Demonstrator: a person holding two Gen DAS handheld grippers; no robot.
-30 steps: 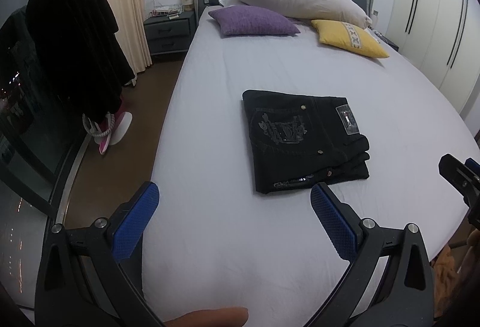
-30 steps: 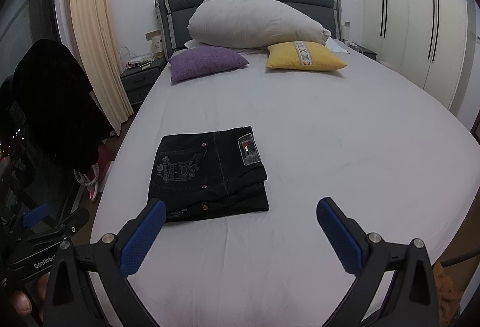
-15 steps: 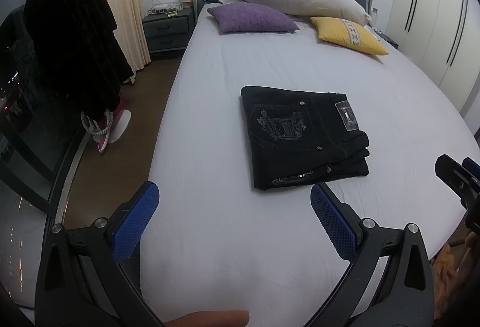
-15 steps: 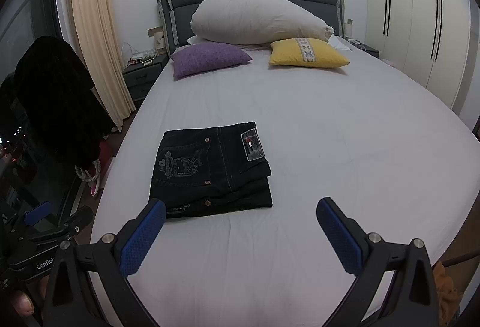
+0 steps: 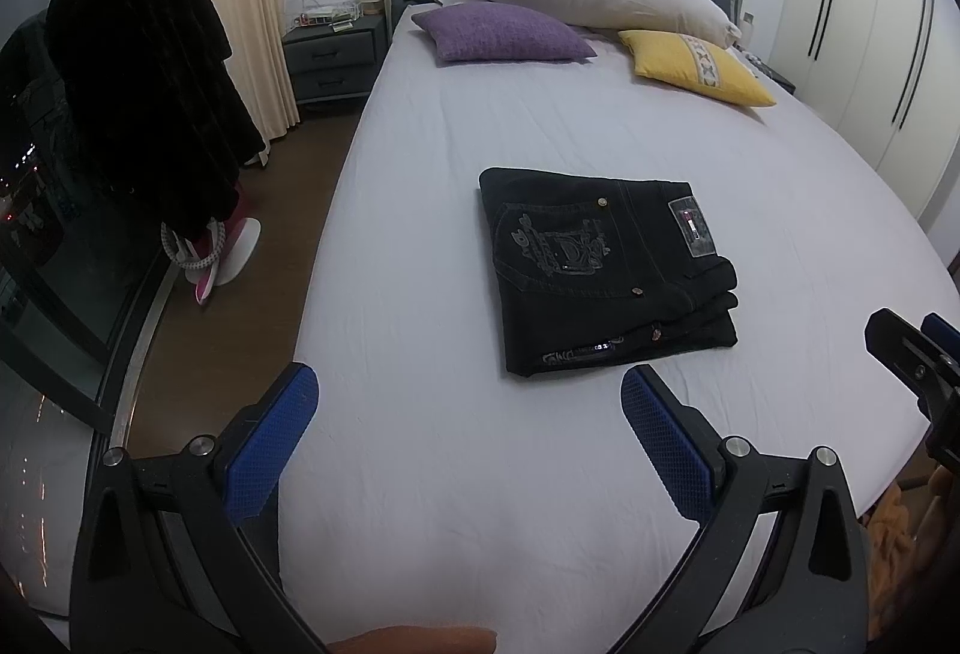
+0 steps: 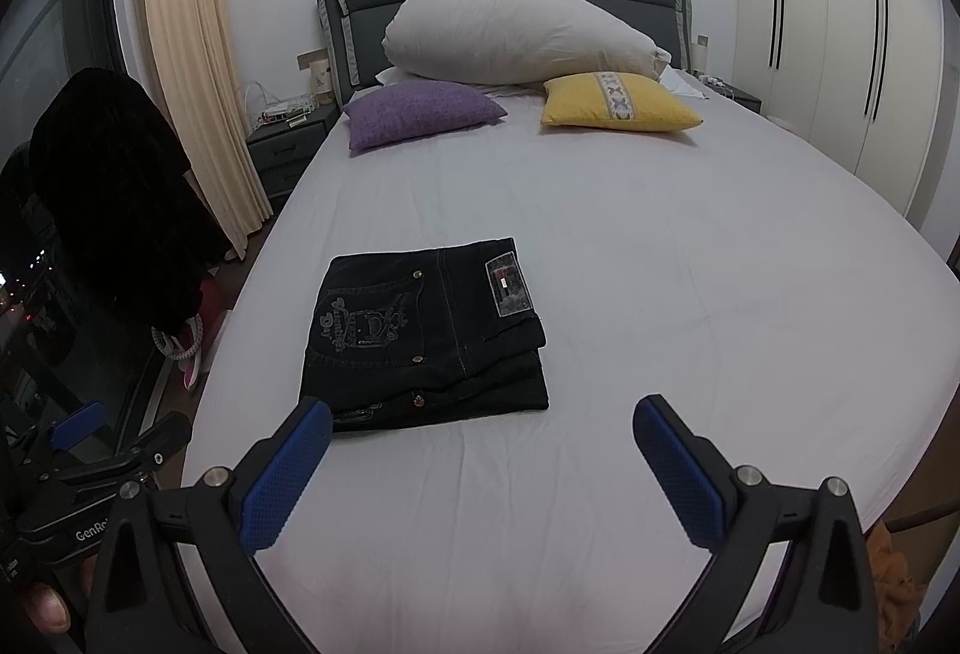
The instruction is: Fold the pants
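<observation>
left wrist view: the left gripper has its blue-padded fingers spread wide with nothing between them, held above bare sheet short of the folded pants. right wrist view shows the right gripper the same way, fingers wide apart and empty, the left pad just over the near left corner of the bundle in the picture but not touching it as far as i can tell.

the black jeans lie on the bed as a compact rectangle, back pocket embroidery and waistband patch facing up, layers stacked with the edges stepping slightly at the near right side. they sit toward the left half of the mattress, well apart from the purple cushion and yellow cushion.

the fold looks complete, so the step in hand is probably retreat or a last tidy. to do it well, keep both sets of fingers apart and clear of the stack; if squaring the stepped edge, press lightly from the side rather than lifting a layer.
</observation>
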